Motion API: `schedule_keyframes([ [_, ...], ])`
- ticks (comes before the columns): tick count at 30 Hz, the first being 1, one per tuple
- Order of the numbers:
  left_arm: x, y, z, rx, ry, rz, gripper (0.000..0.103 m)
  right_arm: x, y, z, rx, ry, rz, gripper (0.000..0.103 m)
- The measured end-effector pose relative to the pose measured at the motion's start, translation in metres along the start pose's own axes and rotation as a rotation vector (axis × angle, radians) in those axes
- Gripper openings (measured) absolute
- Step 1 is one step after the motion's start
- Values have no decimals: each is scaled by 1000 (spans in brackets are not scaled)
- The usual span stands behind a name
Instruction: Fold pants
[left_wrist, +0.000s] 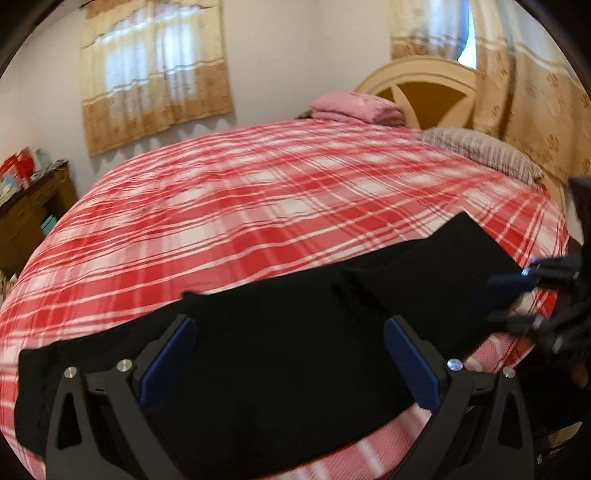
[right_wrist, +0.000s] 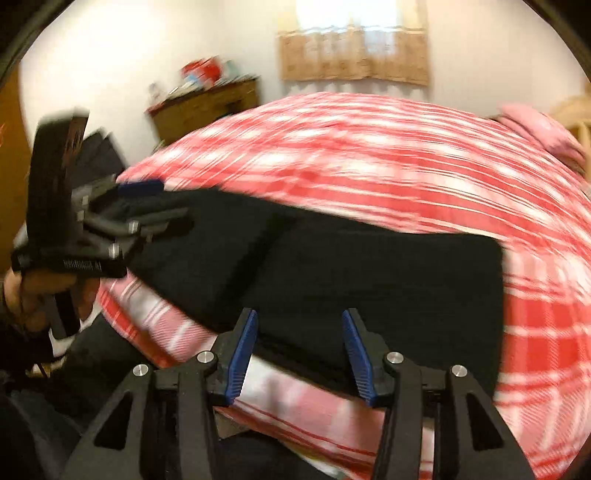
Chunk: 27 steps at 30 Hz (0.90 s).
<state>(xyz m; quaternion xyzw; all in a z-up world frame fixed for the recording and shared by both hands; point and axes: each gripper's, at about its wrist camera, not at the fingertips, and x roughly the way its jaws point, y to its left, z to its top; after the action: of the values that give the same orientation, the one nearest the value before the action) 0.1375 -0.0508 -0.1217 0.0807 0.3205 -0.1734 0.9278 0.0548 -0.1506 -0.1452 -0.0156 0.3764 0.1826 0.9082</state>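
Note:
Black pants lie flat along the near edge of a bed with a red and white plaid cover. My left gripper is open, its blue pads wide apart just above the pants' middle. My right gripper is open over the pants near their right end. The right gripper also shows at the right edge of the left wrist view. The left gripper shows in the right wrist view over the pants' left end, held by a hand. Neither gripper holds cloth.
A folded pink blanket and a grey pillow lie by the headboard. A wooden dresser with boxes stands left of the bed. Curtains hang on the walls.

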Motion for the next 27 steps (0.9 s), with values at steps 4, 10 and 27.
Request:
schedule_keyframes([
  [4,30,-18,4,34,48,-15,103,-2,-40,-5,143,6,-42,50],
  [10,50,-13,2,-28,116,-66,100,6,-49,-13,184,-8,-65,50],
  [27,55,-18,6,-178,138,-281,12,-1,-56,-14,231,-87,-69,50],
])
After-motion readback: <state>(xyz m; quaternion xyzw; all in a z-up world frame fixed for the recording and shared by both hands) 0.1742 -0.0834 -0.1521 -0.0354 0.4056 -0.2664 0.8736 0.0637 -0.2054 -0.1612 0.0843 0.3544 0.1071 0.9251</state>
